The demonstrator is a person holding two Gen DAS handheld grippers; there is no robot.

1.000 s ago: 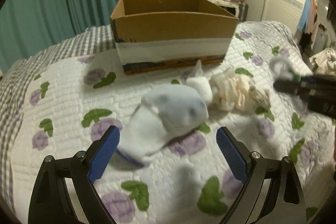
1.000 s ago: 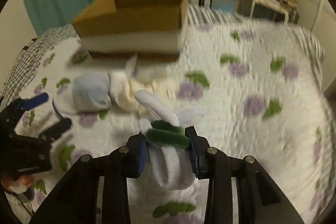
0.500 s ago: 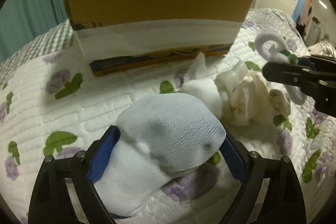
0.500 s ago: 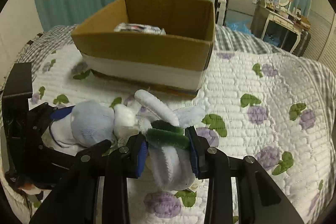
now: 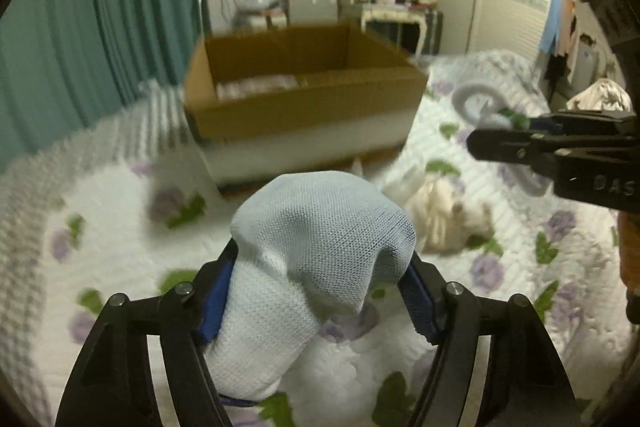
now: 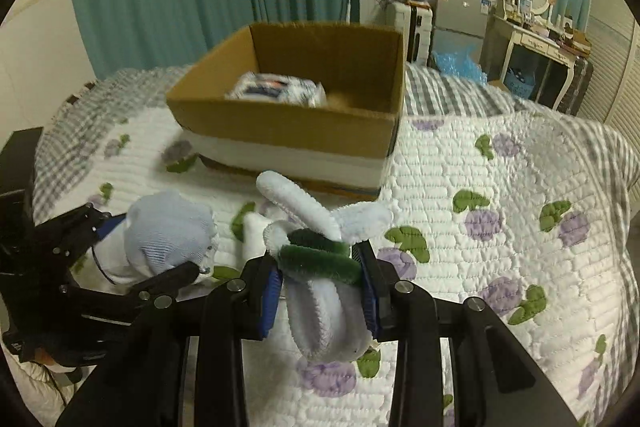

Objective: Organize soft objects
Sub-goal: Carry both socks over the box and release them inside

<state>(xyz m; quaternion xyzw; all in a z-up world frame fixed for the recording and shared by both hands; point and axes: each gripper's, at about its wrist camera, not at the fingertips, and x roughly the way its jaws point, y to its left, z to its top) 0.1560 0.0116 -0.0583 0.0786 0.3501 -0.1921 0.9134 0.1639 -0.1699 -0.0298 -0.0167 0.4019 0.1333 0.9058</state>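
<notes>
A pale blue sock is pinched between the blue pads of the left gripper and held above the quilted bed. A white fuzzy toy with a green band is clamped in the right gripper, also off the quilt. Just beyond the sock, a cream soft bundle is seen lying on the bed. Farther back, an open cardboard box is set on the bed, with a white packet inside it.
</notes>
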